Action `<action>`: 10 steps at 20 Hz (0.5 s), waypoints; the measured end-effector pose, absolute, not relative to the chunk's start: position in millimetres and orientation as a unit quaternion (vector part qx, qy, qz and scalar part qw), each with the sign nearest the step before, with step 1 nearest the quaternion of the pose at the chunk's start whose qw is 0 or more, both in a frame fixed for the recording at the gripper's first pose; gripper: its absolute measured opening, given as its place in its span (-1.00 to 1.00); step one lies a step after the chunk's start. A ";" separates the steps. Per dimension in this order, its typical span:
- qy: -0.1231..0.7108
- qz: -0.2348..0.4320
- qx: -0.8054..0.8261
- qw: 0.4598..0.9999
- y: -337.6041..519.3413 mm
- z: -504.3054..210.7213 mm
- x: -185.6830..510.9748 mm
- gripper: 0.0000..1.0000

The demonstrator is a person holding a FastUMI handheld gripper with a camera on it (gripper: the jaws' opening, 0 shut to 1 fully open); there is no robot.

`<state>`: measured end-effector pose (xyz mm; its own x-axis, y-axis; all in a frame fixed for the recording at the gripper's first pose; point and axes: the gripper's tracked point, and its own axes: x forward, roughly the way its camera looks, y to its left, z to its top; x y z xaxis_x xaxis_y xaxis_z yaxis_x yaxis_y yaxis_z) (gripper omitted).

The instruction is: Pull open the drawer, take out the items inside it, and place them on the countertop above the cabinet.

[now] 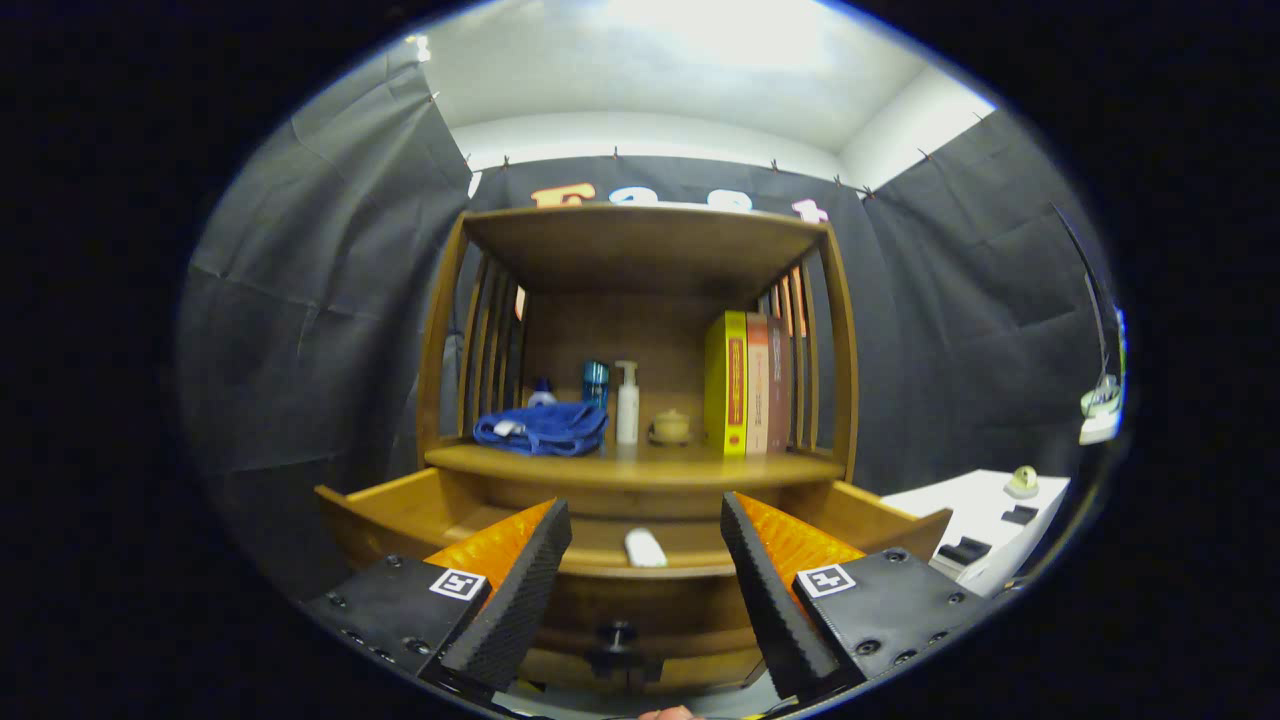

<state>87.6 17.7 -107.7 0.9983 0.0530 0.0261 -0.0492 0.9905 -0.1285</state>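
Gripper view: gripper [645,560] hovering with fingers apart and empty; drawer [400,505] standing open at lower centre, small white item [645,548] lying inside; best lowering straight, straddling it before closing.

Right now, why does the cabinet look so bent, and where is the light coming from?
In the gripper view, fisheye distortion bows the open drawer and the cabinet's side posts outward; the brightest patch is the overexposed ceiling above, so light falls from overhead; the small white item in the drawer stays sharp; the open claw sits close and looks oversized, holding nothing.
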 end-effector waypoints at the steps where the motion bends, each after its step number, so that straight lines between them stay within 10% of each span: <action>1: -0.024 0.032 -0.070 0.997 16.4 -85.1 99.0 0.95; 10: 0.131 0.062 -0.109 0.983 23.8 -42.0 233.0 0.95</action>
